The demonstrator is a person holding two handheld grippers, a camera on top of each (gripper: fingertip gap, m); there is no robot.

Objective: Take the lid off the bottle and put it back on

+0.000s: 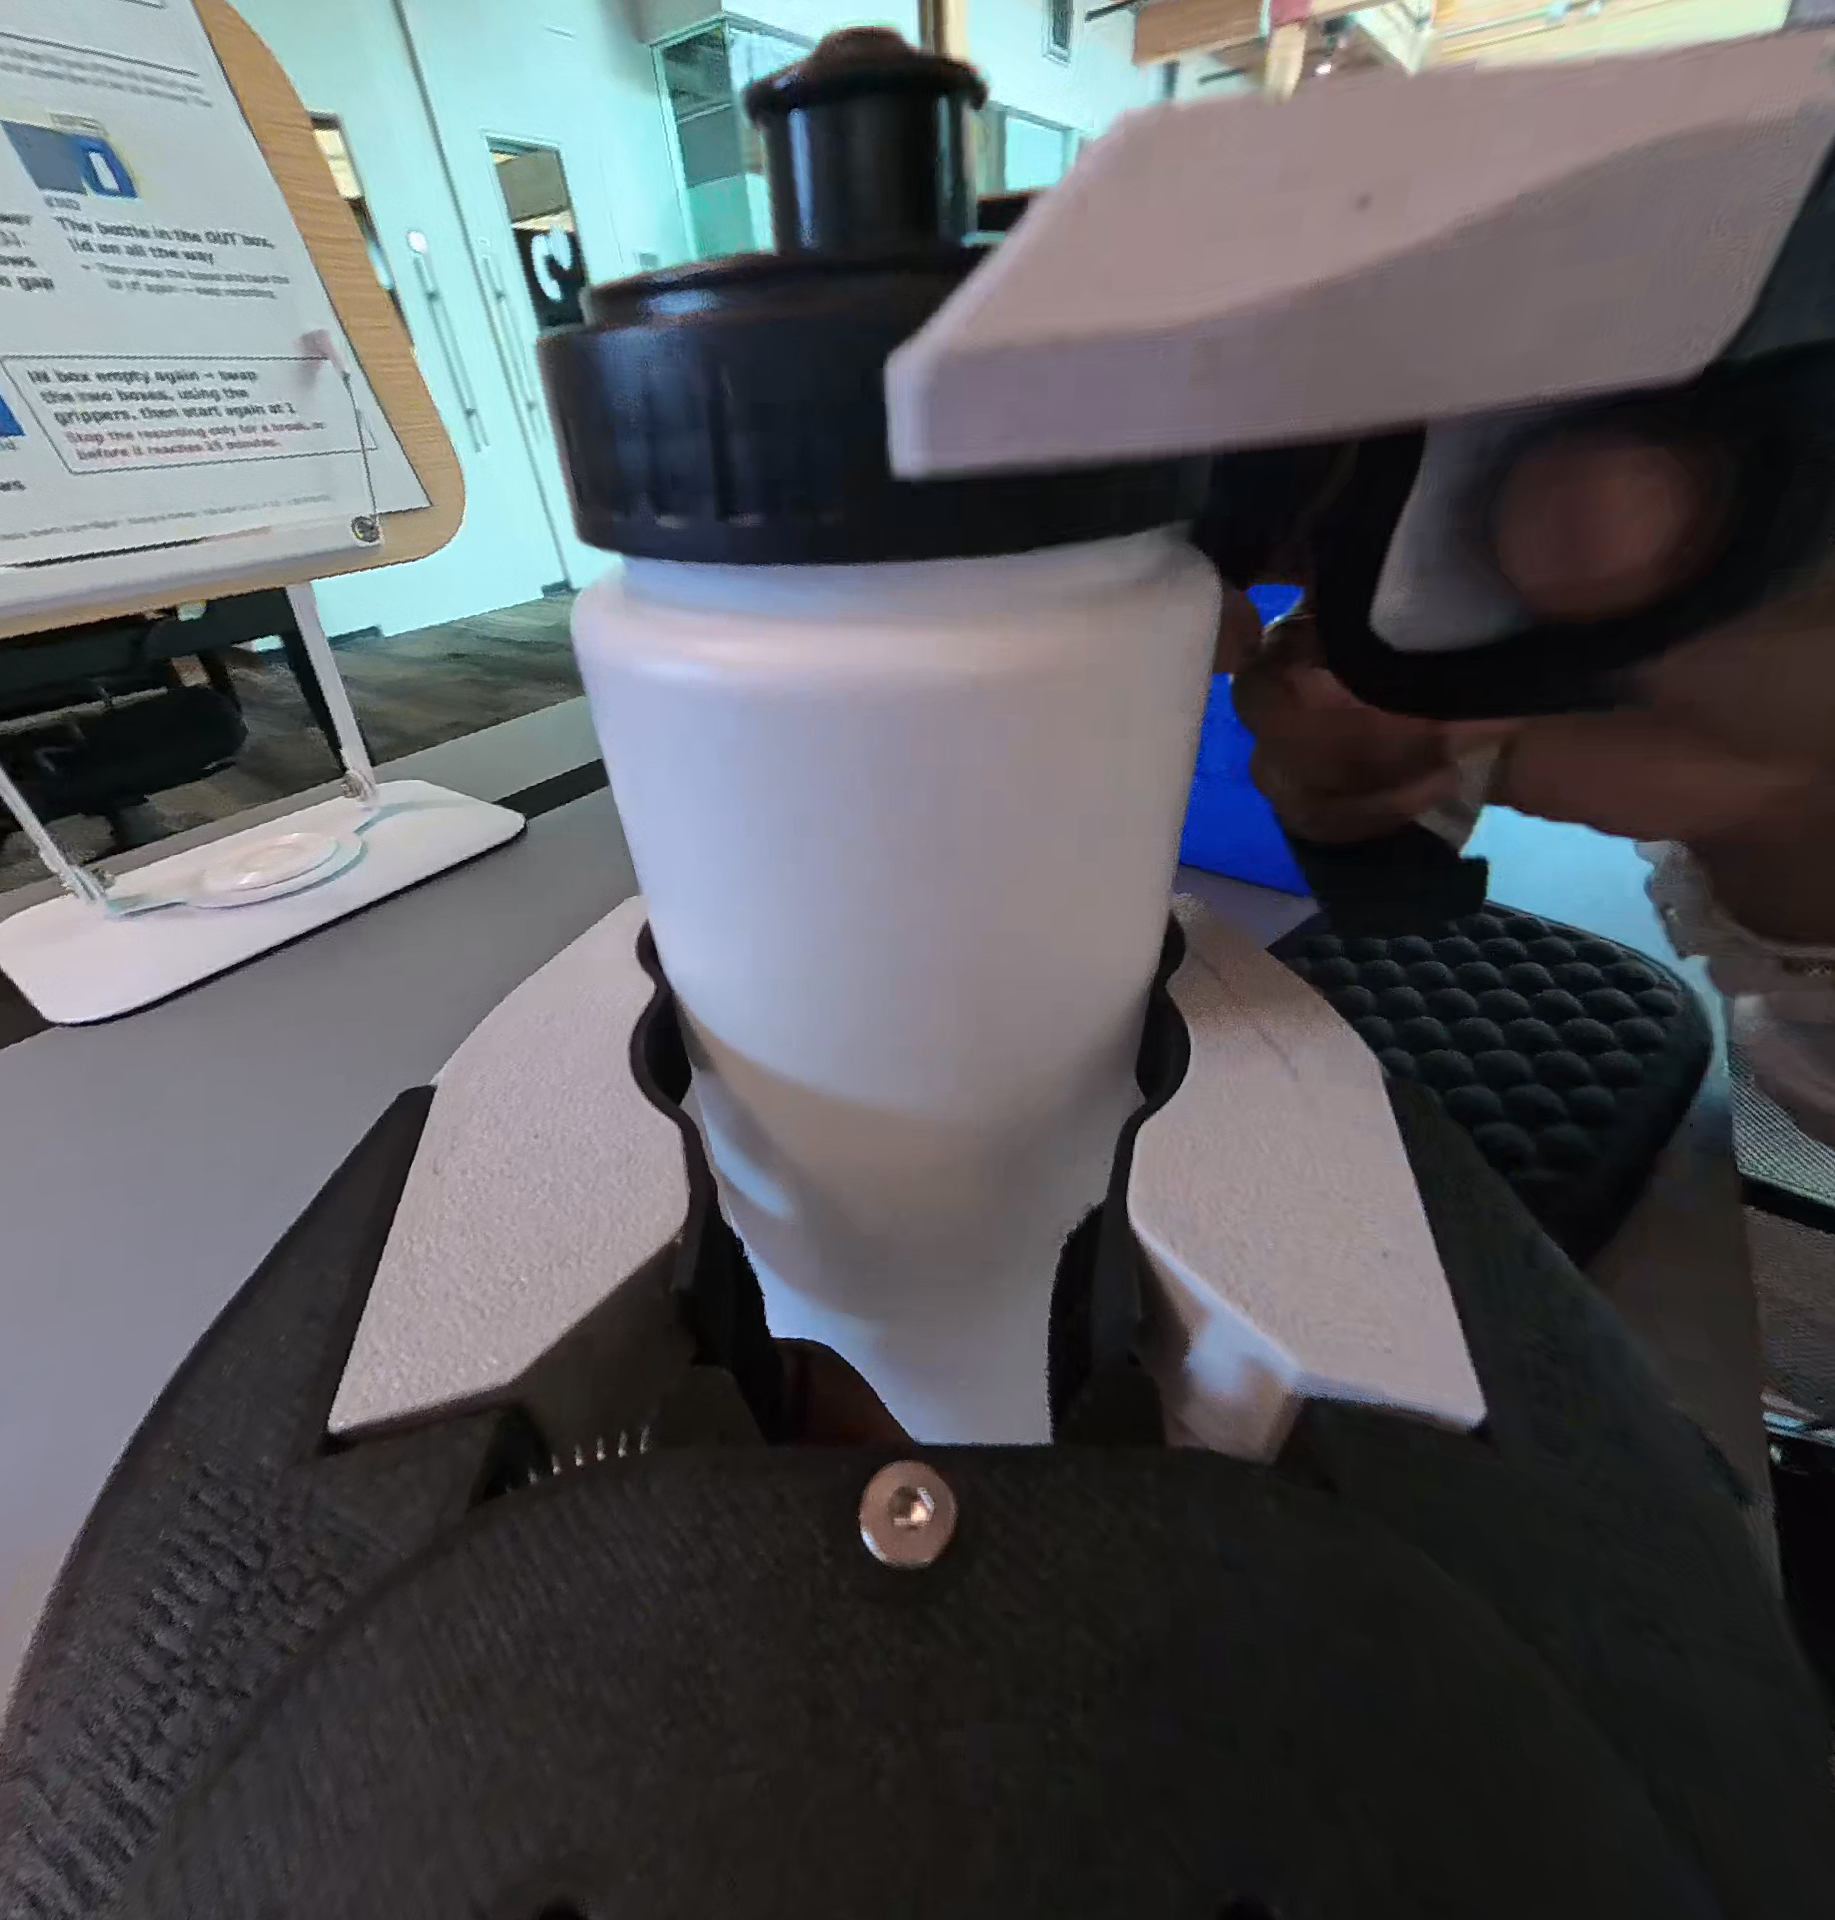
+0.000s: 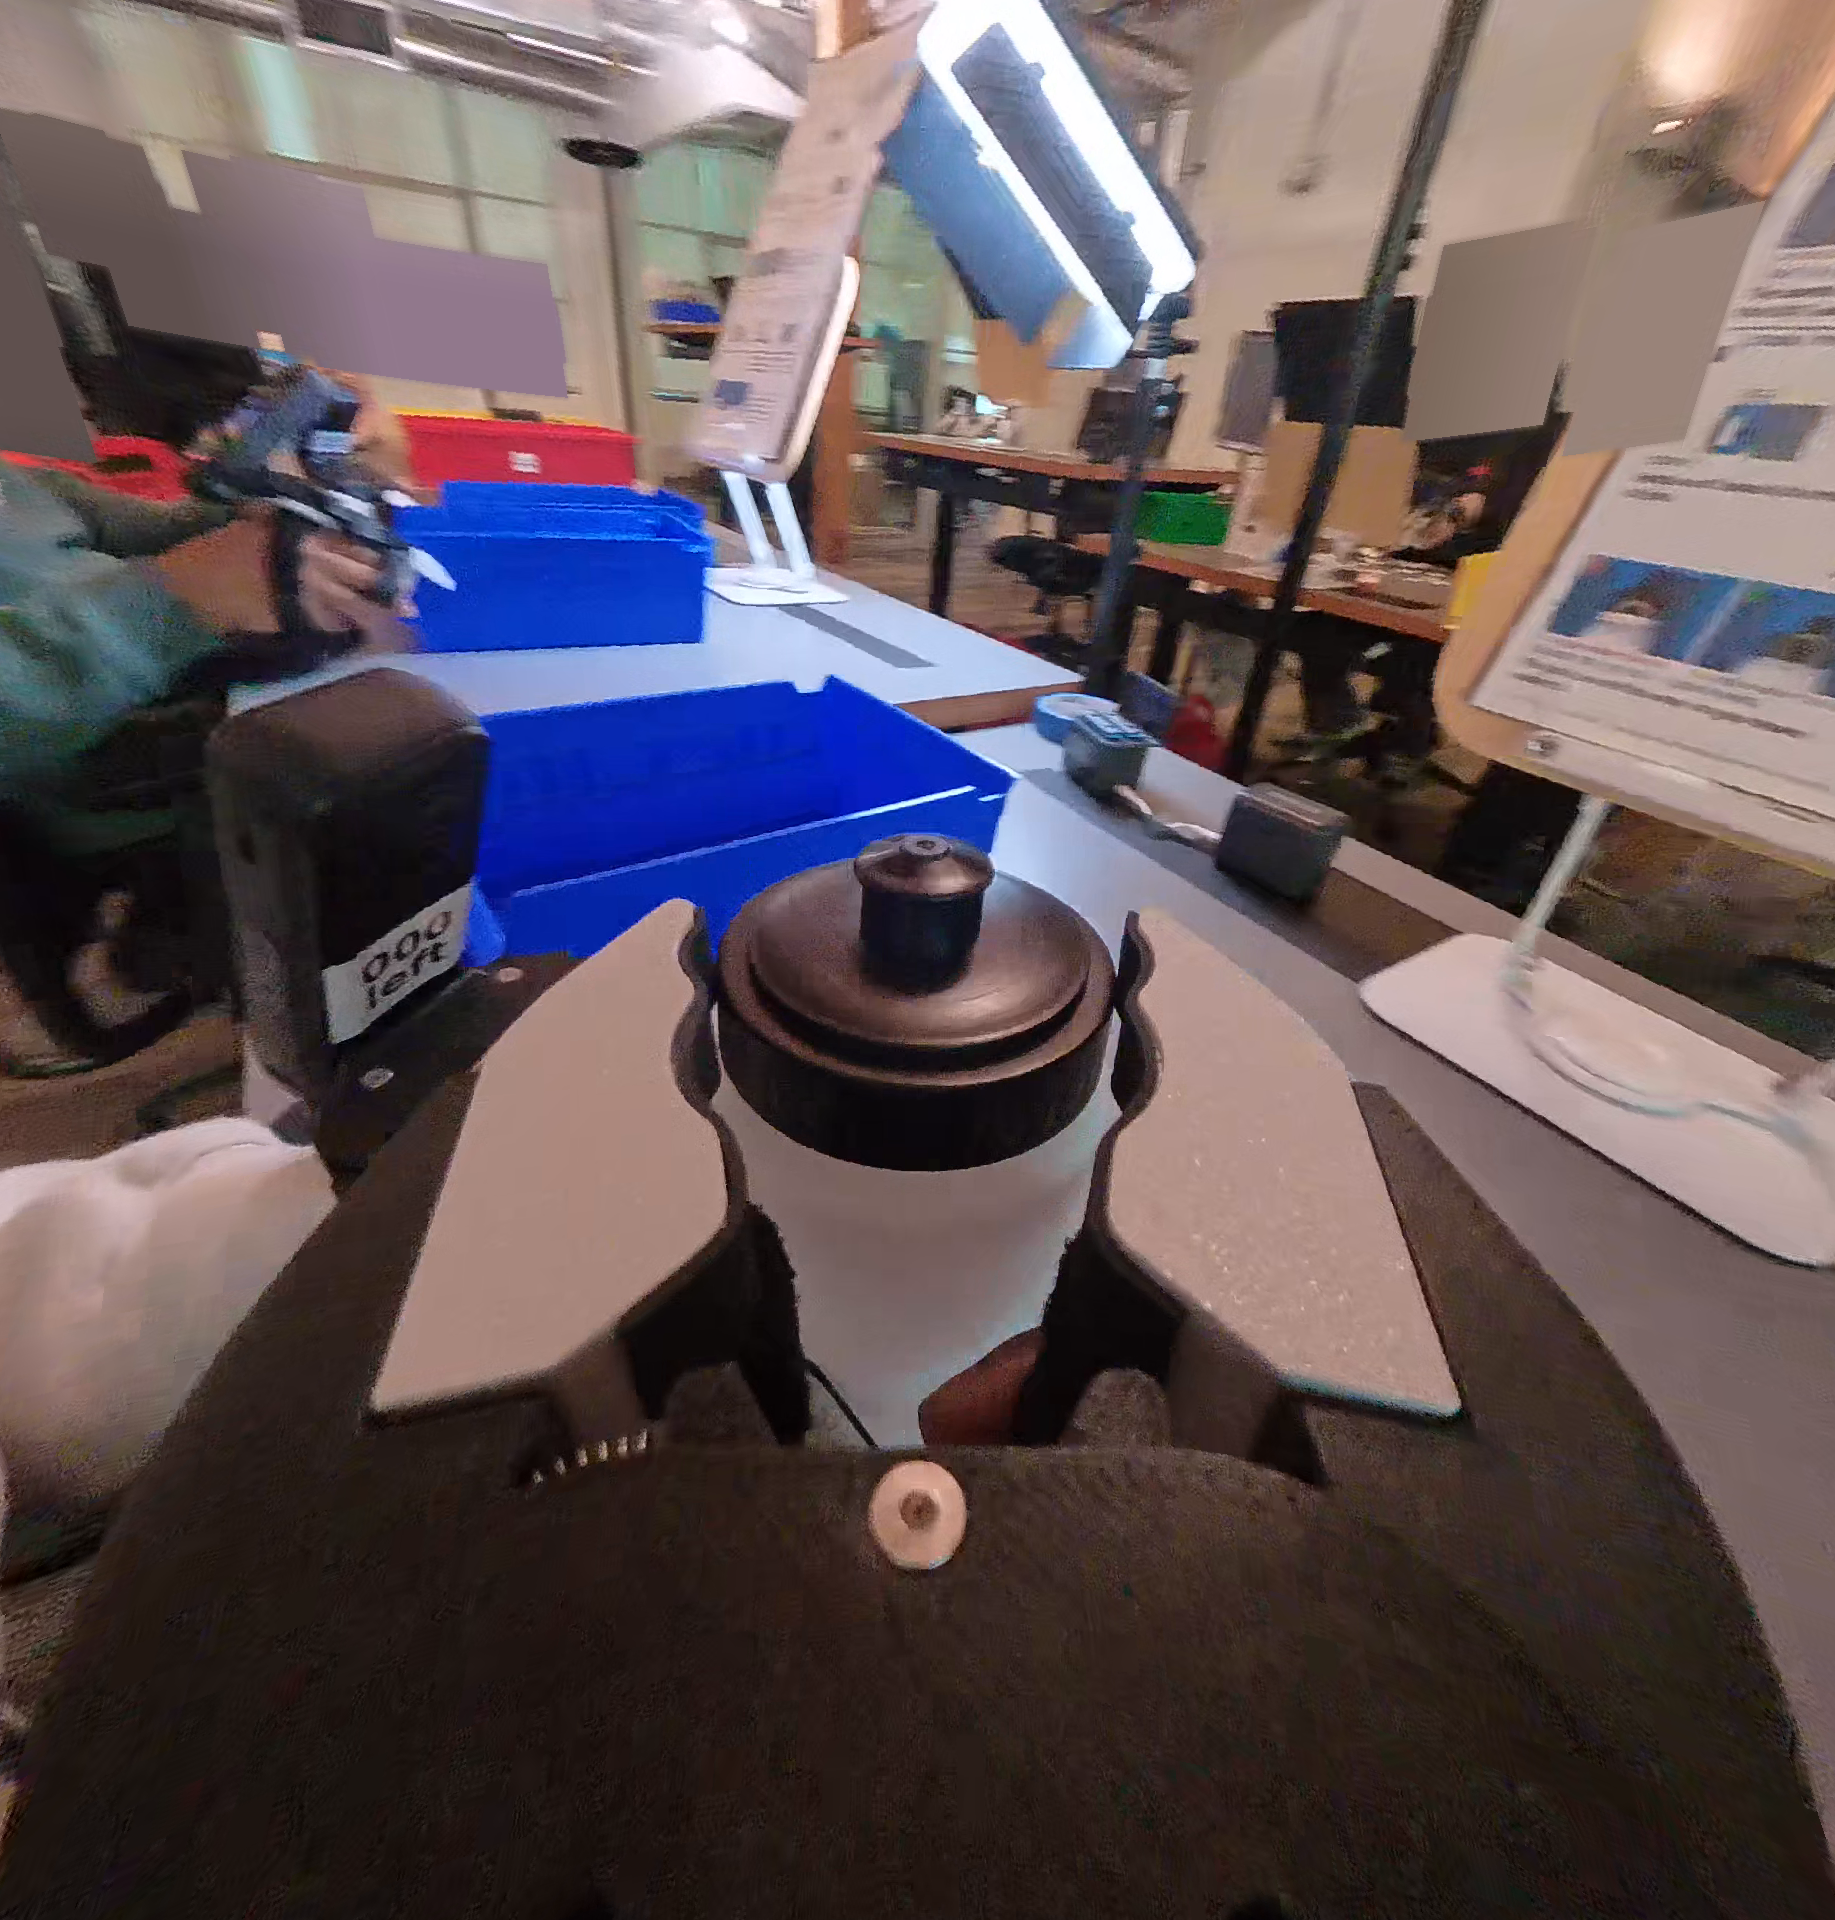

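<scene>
Stretching away beyond both tools: a smooth grey worktop inside a large open room, with glass partitions and doors at the far end.

Left tool: pinching the white bottle at its lower body, both grey fingers pressed against its sides, bottle upright. Black lid seated on the bottle's neck, pull spout on top. Right tool reaching across from the right at lid height, one grey finger lying over the lid's near edge.

Right tool from its own camera: fingers flanking the lid, black inner pads close against its ribbed rim; firm contact on both sides hard to confirm, so grip cannot be told for certain.

Seen only from the left camera: a tilted instruction sheet on a wooden board with a white stand, ahead and to the left of that tool; a black dimpled cushion to its right; a hand curled round the right tool's handle.

Seen only from the right camera: a blue bin just beyond the lid, a second blue bin farther off on another worktop, red crates behind, a bright lamp panel overhead, two small grey blocks ahead to the right, and another person in green at far left holding a similar tool.
</scene>
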